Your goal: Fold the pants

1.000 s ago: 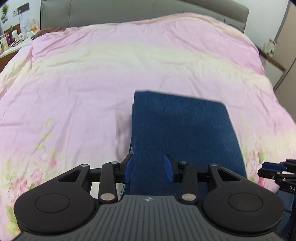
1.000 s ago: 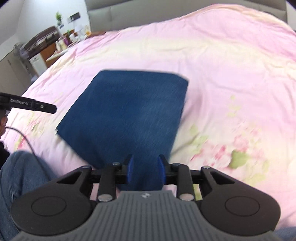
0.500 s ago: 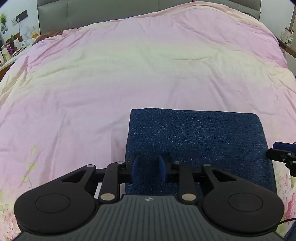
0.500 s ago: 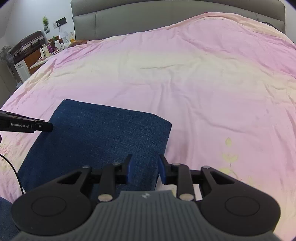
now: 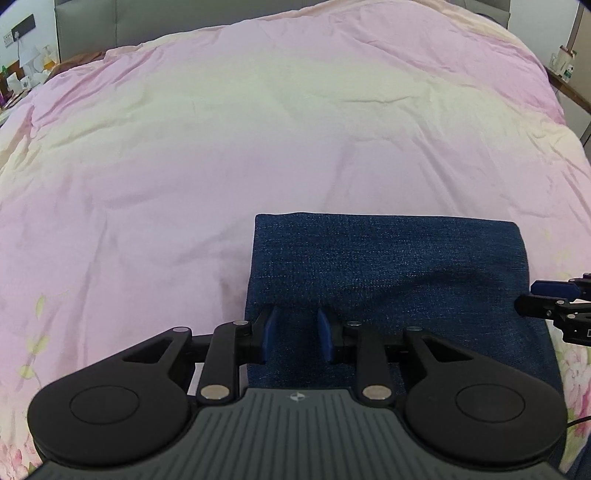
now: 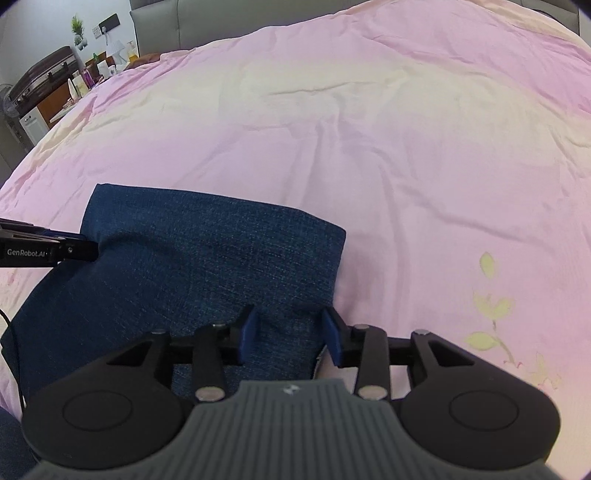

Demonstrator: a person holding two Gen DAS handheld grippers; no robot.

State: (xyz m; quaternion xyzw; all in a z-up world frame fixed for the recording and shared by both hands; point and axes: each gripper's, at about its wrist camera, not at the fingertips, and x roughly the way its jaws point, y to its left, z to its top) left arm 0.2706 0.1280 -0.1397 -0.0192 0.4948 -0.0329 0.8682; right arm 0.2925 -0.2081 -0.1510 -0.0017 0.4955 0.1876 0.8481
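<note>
Dark blue denim pants (image 5: 406, 266) lie folded in a flat rectangle on the pink bedspread (image 5: 258, 129). My left gripper (image 5: 295, 317) sits at the near left edge of the pants. Its jaws are opening, with a fold of denim between the blue pads and gaps at both sides. In the right wrist view, my right gripper (image 6: 291, 325) is at the near right corner of the pants (image 6: 203, 258). Its jaws are also opening, standing wide around the cloth without pressing it. Each gripper shows at the edge of the other's view: right gripper (image 5: 546, 295), left gripper (image 6: 74, 249).
The pink floral bedspread (image 6: 406, 129) stretches far beyond the pants to a grey headboard (image 6: 166, 22). A nightstand with bottles (image 6: 92, 74) and a dark suitcase (image 6: 44, 77) stand past the bed's left side. A shelf (image 5: 565, 62) is at the right. A person's jeans-clad leg (image 6: 11, 443) is at the bottom left.
Both grippers came down and forward with the pants, which now rest flat on the bed. The right jaws have spread wider; the left jaws narrowed, then widened a little.
</note>
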